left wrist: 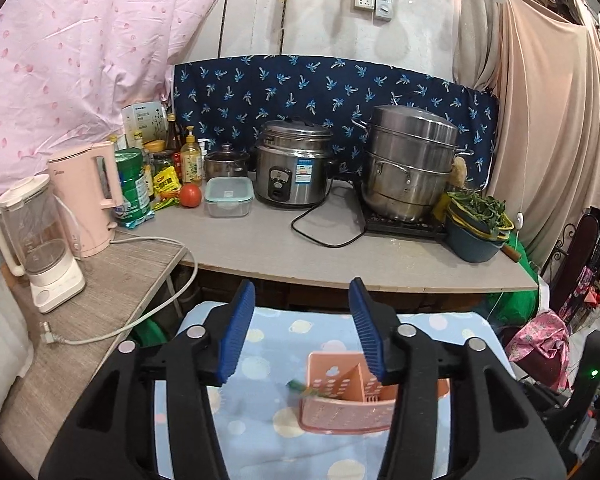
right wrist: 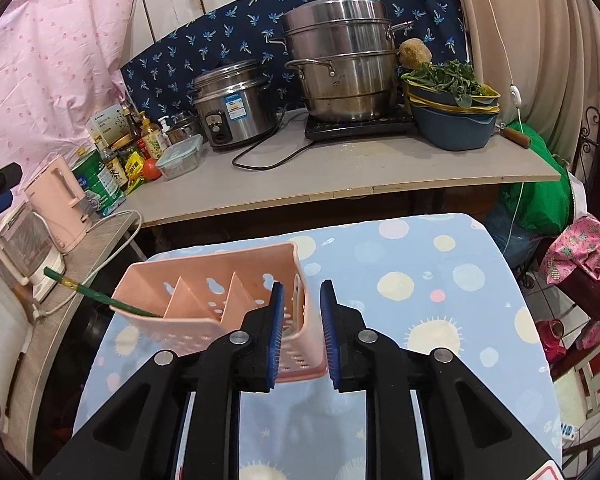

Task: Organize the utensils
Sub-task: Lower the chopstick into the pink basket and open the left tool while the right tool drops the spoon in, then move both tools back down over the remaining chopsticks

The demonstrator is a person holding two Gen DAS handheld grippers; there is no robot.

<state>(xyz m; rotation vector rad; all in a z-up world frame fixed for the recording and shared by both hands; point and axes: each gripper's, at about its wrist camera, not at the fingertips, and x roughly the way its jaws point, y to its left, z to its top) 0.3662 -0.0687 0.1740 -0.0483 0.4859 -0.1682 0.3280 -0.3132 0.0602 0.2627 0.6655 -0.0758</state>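
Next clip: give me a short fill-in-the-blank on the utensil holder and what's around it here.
1. The pink utensil holder stands on a cloth patterned with ____.
2. A green chopstick leans out of the holder's ____ compartment, seen from the right wrist.
3. The tomato on the counter lies beside a clear lidded ____.

Missing words: dots; leftmost; container
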